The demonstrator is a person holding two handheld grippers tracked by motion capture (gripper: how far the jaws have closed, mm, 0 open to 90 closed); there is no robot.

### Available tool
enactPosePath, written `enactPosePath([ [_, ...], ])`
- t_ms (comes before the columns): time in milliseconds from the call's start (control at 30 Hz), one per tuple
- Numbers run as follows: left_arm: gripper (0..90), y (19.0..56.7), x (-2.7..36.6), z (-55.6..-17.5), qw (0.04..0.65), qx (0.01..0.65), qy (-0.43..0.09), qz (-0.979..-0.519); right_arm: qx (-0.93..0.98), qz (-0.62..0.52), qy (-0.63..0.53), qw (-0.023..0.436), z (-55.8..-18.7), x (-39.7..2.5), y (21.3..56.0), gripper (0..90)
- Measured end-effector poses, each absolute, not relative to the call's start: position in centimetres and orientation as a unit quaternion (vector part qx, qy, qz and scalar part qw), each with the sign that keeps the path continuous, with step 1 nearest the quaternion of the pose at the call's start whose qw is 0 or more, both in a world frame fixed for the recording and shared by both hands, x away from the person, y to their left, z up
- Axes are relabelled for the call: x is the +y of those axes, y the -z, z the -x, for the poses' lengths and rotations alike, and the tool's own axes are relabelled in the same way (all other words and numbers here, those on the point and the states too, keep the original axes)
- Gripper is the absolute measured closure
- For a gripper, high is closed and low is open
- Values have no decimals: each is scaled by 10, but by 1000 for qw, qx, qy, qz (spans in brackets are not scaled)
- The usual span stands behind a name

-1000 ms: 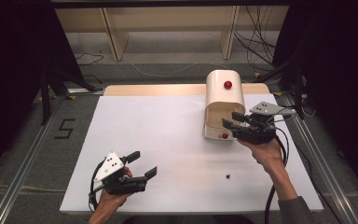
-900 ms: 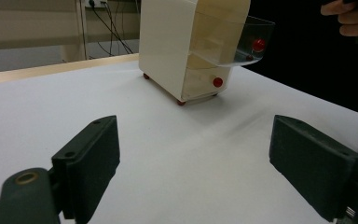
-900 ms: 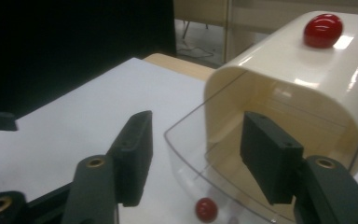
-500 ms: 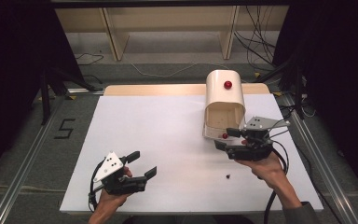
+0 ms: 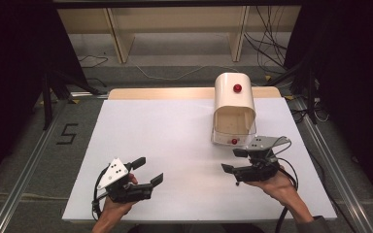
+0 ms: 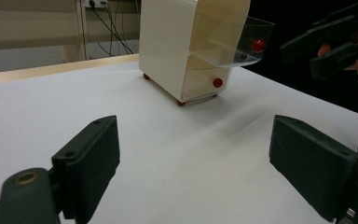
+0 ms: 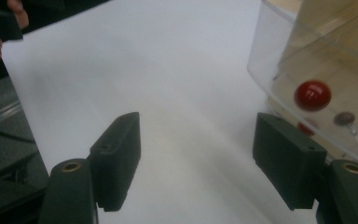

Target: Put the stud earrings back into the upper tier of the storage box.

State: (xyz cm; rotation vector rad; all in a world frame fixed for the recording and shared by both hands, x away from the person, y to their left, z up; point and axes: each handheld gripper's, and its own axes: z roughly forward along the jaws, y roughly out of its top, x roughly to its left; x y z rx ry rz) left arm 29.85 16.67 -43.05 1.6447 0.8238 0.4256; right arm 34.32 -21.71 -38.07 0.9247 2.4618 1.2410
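Now your right gripper (image 5: 246,167) and left gripper (image 5: 135,178) hover over the desk (image 5: 175,145), jaws wide and empty; the box (image 5: 234,109) stands far right, its clear flap (image 7: 303,70) apparently raised.

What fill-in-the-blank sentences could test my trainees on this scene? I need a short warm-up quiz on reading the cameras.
1. The knobs on the cream cabinet are coloured ____.
2. The cabinet's clear flap is swung ____.
3. The jaws of the left gripper stand ____, with nothing between them.
4. The gripper nearer the cabinet is the ____ gripper.

Missing words: red; up (open); open; right
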Motion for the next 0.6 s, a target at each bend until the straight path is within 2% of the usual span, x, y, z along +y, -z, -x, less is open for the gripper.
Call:
enactPosePath([
  [267, 159, 431, 166, -299, 586, 353, -182, -706, 869, -311, -370, 105, -344, -222, 403, 316],
  [600, 159, 430, 166, -299, 586, 353, -182, -706, 881, -354, -300, 91, -351, -228, 428, 362],
])
